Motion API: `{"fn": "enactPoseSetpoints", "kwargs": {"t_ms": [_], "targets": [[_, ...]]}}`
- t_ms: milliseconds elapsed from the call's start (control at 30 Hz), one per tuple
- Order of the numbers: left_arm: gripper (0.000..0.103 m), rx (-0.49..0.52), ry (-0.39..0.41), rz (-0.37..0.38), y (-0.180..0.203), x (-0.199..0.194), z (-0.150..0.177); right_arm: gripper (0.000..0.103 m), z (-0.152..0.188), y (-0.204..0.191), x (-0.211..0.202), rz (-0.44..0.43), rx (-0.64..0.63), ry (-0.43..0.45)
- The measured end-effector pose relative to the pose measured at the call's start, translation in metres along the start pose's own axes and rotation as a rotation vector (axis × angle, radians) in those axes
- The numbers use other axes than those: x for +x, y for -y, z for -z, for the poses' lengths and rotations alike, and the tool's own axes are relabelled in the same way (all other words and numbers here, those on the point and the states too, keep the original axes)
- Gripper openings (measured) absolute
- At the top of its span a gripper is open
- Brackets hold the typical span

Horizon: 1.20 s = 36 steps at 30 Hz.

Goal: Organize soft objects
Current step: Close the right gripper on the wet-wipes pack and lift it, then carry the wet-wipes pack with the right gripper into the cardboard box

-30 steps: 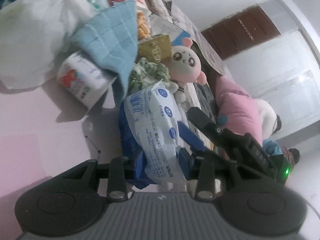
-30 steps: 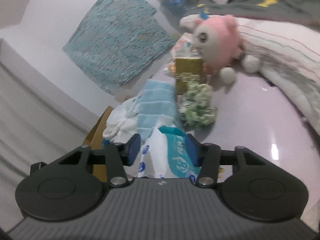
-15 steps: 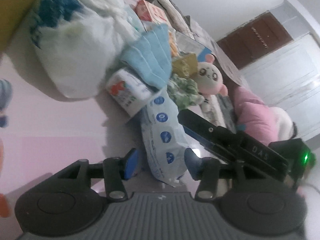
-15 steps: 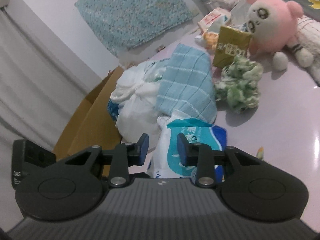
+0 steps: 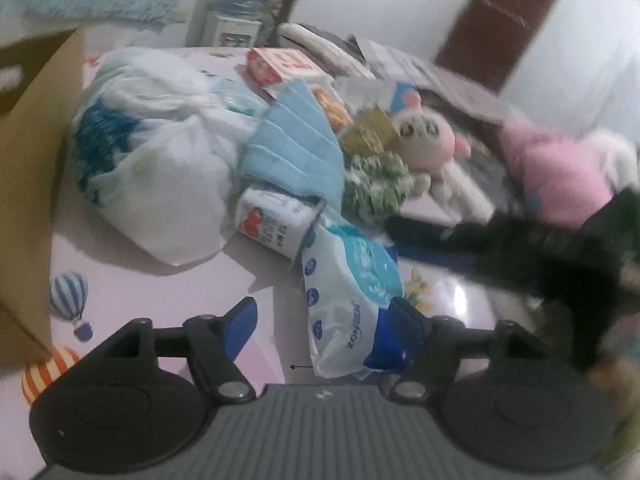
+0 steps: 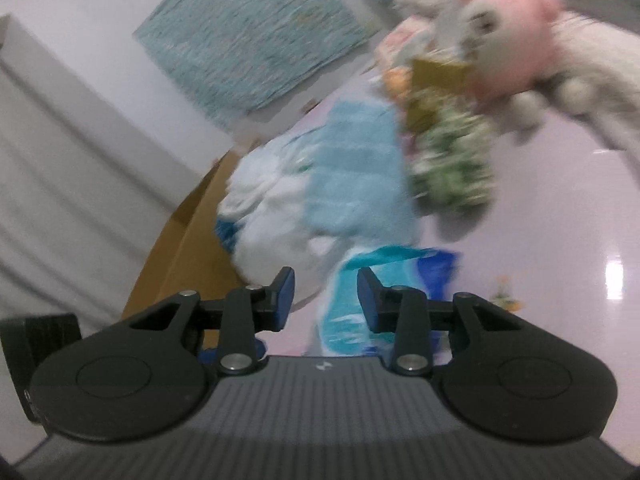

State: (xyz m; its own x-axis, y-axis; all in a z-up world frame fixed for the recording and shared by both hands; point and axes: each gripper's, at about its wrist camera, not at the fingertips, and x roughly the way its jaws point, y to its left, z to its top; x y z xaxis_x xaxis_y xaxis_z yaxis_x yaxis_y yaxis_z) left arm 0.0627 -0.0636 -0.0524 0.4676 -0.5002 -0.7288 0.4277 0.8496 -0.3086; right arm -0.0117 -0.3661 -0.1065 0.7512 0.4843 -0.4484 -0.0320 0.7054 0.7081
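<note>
Pink tabletop point(image 5: 140, 276), left tool point(image 5: 324, 322) opened, tissue pack point(image 5: 348, 280) released

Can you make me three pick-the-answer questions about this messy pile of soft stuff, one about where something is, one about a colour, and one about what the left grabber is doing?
1. Where is the folded blue cloth?
A. Inside the cardboard box
B. In the pile, between the white plastic bag and the green fluffy bundle
C. On the pink plush toy

2. What colour is the head of the plush toy next to the gold packet?
A. Pink and white
B. Green
C. Black

3. What is the left gripper doing with the tissue pack?
A. Squeezing it tight
B. Its jaws stand apart, the left pad clear of the pack
C. Holding the blue cloth instead

Answers: 1 B, the cloth lies between the white plastic bag and the green fluffy bundle. 2 A, its face is white with pink around it. 3 B, bare table shows between the left pad and the pack.
</note>
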Motion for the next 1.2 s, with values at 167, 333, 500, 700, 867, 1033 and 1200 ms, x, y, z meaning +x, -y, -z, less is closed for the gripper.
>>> {"fn": "enactPoseSetpoints", "kwargs": {"t_ms": [167,333,500,700,867,1033,1200], "targets": [[0.073,0.042,-0.092,-0.004,0.012,0.026,0.002,0.04,0.005,0.025,-0.006,0.077,0.065,-0.049],[0.068,0.028,-0.21,0.095,0.019,0.042,0.01,0.04,0.015,0.03,0.002,0.06,0.089,-0.111],[0.075,0.081,-0.16,0.031,0.023,0.033,0.009,0.04,0.013,0.032,0.0,0.069,0.078,-0.11],[0.077,0.118,-0.14,-0.004,0.026,0.037,-0.006,0.047,0.005,0.029,0.014,0.081,0.058,-0.164],[0.078,0.107,-0.197,0.036,0.027,0.055,-0.006,0.054,0.009,0.027,0.026,0.066,0.049,-0.196],[0.075,0.102,-0.191,0.051,0.029,0.061,-0.01,0.05,0.008,0.03,0.027,0.045,0.071,-0.176],[0.073,0.143,-0.165,0.075,0.044,0.06,-0.02,0.05,0.001,0.022,0.009,0.07,0.05,-0.109]]}}
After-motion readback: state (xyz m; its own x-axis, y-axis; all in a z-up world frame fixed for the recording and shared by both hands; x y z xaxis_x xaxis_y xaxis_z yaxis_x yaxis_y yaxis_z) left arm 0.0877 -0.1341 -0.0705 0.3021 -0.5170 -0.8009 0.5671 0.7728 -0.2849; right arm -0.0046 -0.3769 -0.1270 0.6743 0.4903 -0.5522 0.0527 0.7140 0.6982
